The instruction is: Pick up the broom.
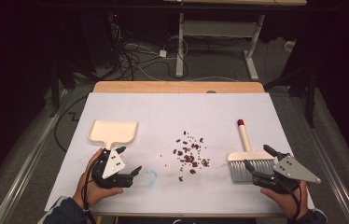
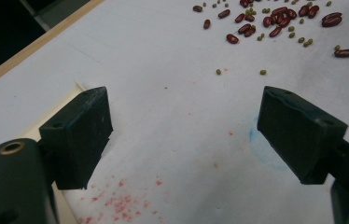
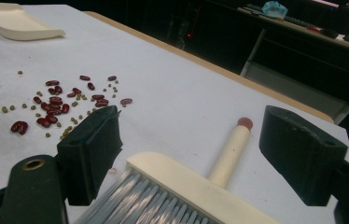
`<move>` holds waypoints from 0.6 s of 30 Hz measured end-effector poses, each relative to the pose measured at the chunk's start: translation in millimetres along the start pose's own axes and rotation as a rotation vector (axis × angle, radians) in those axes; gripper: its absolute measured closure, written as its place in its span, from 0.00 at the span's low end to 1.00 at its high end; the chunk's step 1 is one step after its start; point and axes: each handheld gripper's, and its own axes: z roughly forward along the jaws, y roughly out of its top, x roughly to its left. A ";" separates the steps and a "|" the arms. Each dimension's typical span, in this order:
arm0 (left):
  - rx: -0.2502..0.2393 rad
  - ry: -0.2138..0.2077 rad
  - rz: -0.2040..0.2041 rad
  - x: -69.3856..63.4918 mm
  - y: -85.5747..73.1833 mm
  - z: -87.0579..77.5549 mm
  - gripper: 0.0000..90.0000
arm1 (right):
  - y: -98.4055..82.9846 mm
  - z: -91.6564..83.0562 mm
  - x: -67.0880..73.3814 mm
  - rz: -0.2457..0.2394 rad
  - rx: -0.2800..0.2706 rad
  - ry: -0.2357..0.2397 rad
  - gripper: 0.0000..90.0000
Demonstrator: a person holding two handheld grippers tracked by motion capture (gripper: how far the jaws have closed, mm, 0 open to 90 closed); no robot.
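Observation:
A cream dustpan [image 1: 112, 132] lies at the left of the white sheet, its handle pointing toward my left gripper [image 1: 129, 159]. That gripper is open just behind the handle with nothing between its jaws [image 2: 184, 126]. Red beans and small green ones [image 1: 190, 154] are scattered mid-table [image 2: 275, 21] [image 3: 56, 100]. A brush [image 1: 249, 158] with grey bristles and a cream, red-tipped handle [image 3: 231, 149] lies at the right. My right gripper [image 1: 258, 156] is open, its jaws standing either side of the brush head [image 3: 186, 186]. The dustpan [image 3: 14, 21] shows far off in the right gripper view.
The white sheet [image 1: 177, 112] covers a wooden table whose far edge [image 1: 177, 87] is bare. A blue smudge [image 1: 150, 176] and red stains [image 2: 116, 200] mark the sheet near the left gripper. Beyond the table stand a desk frame [image 1: 219, 32] and floor cables.

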 end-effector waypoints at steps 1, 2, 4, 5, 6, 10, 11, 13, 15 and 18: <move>0.000 0.000 0.000 0.0 0.0 0.0 0.19 | 0.0 0.0 0.0 0.000 0.000 0.000 0.23; 0.001 -0.001 0.001 -0.6 0.1 0.0 0.19 | 0.1 -0.6 -0.4 0.000 -0.001 0.001 0.23; 0.000 -0.002 0.001 -1.4 0.0 -0.8 0.19 | 0.8 -1.4 0.0 -0.001 -0.001 -0.004 0.23; -0.001 -0.003 0.001 -1.5 -0.1 -1.2 0.19 | 0.8 -1.4 0.0 -0.001 -0.001 -0.004 0.23; 0.000 -0.003 0.003 -1.6 -0.1 -1.4 0.19 | 1.2 -1.6 0.1 0.001 -0.003 0.000 0.23; 0.008 -0.004 0.006 -1.7 -1.8 -1.9 0.19 | 4.3 2.0 1.4 -0.008 0.021 -0.007 0.24; 0.008 -0.004 0.006 -1.7 -1.8 -1.9 0.19 | 4.3 2.0 1.4 -0.008 0.021 -0.007 0.24; 0.005 -0.005 -0.003 -2.0 -1.9 -2.2 0.19 | 7.4 6.4 -0.2 -0.001 0.045 -0.015 0.24; 0.005 -0.005 -0.002 -2.7 -1.6 -2.6 0.20 | 9.2 8.6 -1.5 -0.004 0.060 -0.024 0.24; 0.012 -0.010 0.001 -3.7 -1.3 -1.3 0.20 | 20.0 20.2 -12.2 0.025 0.124 -0.039 0.24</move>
